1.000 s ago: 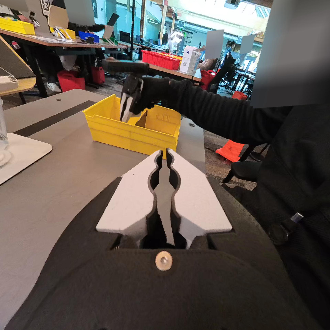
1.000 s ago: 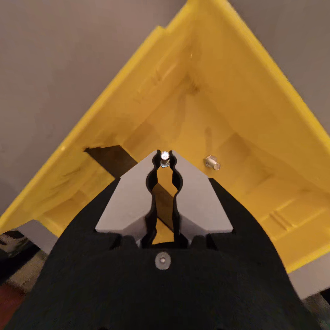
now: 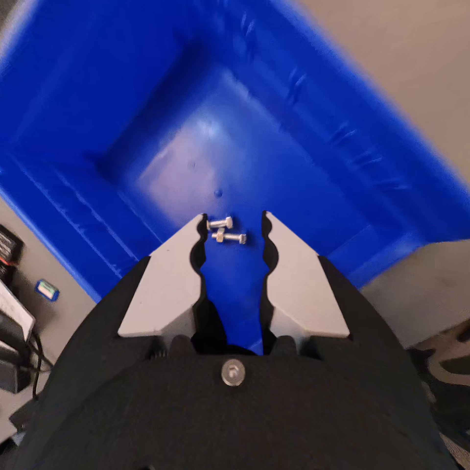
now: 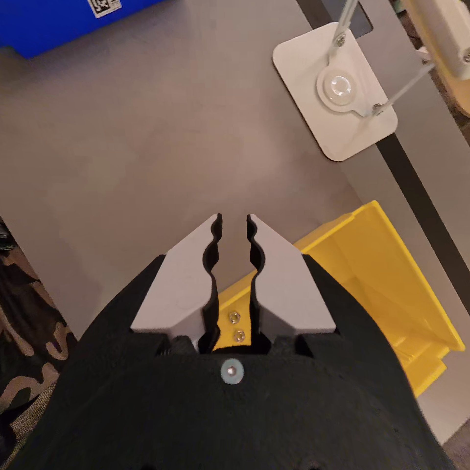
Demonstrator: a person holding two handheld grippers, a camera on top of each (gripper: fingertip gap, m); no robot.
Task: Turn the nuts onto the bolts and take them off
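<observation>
Inside the blue bin (image 3: 318, 157), two silver bolts (image 3: 229, 232) are seen lying side by side on the floor, touching or nearly so; a nut appears to be fitted on the nearer one, though blur makes this hard to confirm. The left gripper (image 3: 233, 216) is held directly above them with its fingers (image 3: 175, 267) spread wide, nothing being grasped; the farther bolt lies just beside the tip of the left-hand finger. The bin is set on a grey desk (image 3: 381, 50), and a small blue-edged card (image 3: 47, 290) lies on the desk beside the bin's outer wall.

In the right wrist view, the right gripper (image 4: 234, 216) is held over the grey desk with its fingers (image 4: 284, 287) parted by a narrow gap and nothing between them. Below and behind the fingertips, a yellow bin (image 4: 376, 279) is seen, and two loose nuts (image 4: 237, 326) rest on its floor, one just beside the other, visible through the gap near the base of the fingers. A white stand base (image 4: 356, 132) is placed on the desk well beyond the yellow bin, and a corner of the blue bin, bearing a white sticker (image 4: 104, 6), shows at the upper left.
</observation>
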